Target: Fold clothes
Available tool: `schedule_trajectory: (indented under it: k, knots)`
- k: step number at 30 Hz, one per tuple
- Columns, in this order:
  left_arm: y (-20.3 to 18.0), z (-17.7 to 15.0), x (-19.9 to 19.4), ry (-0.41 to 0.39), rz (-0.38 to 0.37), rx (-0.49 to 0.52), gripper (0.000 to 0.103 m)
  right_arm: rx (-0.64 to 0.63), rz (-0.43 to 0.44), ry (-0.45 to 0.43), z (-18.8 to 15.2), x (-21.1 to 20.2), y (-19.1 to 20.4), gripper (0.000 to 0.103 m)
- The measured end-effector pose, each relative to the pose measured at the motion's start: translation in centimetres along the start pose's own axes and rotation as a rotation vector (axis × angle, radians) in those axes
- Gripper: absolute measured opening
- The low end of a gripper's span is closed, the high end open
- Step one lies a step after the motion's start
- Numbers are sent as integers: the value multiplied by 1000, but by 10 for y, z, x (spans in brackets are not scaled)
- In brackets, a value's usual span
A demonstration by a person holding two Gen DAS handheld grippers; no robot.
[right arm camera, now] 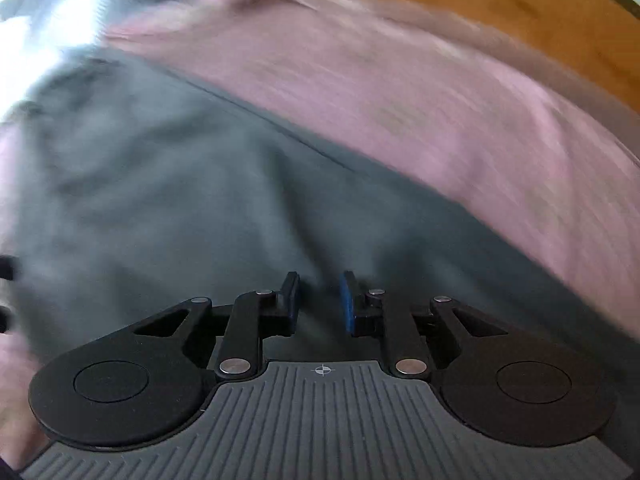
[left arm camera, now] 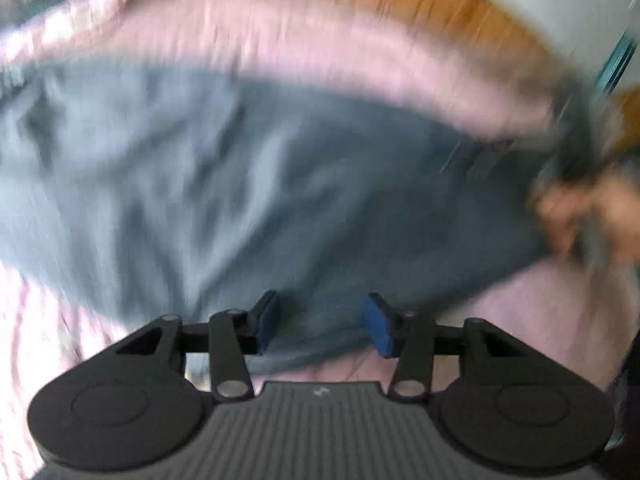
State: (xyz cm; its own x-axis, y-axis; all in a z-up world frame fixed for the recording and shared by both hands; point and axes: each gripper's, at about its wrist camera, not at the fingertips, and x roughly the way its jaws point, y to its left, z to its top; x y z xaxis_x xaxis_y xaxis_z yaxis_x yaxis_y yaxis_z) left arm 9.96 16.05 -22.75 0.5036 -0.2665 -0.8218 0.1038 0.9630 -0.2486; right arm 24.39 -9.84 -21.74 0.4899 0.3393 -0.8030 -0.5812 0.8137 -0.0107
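Left wrist view: one grey garment lies on a pink sheet, its near edge between the spread pads of the left claw, untouched. A blurred hand grips its right side.

Right wrist view: the same garment lies beneath the right claw, jaws apart, nothing pinched.

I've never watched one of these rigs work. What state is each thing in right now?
Grey garment: spread out, rumpled, not yet neatly folded.
Pink sheet: lying under the garment.
Left gripper: open, over the garment's near edge.
Right gripper: open, over the garment.
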Motion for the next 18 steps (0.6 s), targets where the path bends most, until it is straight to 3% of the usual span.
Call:
schedule_trajectory:
  k: [1,3,7,11,12,15,18]
  knots:
    - [0,-3,0,-3,1,24,51,54,-36,-7,-5,-1,-16,41]
    - [0,-3,0,16,7,37,51,162,-116,12,-7,-9,-41,38]
    - [-17,-1,-8,23,2,30,51,371,-97,-117,-33,-76,-85,40]
    - [-43,0,15,60,148,68,64,496,-188,-68,-104,-91,-146,41]
    - [-54,1,18,80,185,78,64,519,-202,-48,-124,-86,-164,31]
    - [-77,16,12,86,209,7,59,570,-156,-72,-151,-107,-207,37]
    - [-118,49,-1,26,163,-26,62,621,-159,-204,-175,-152,-241,75]
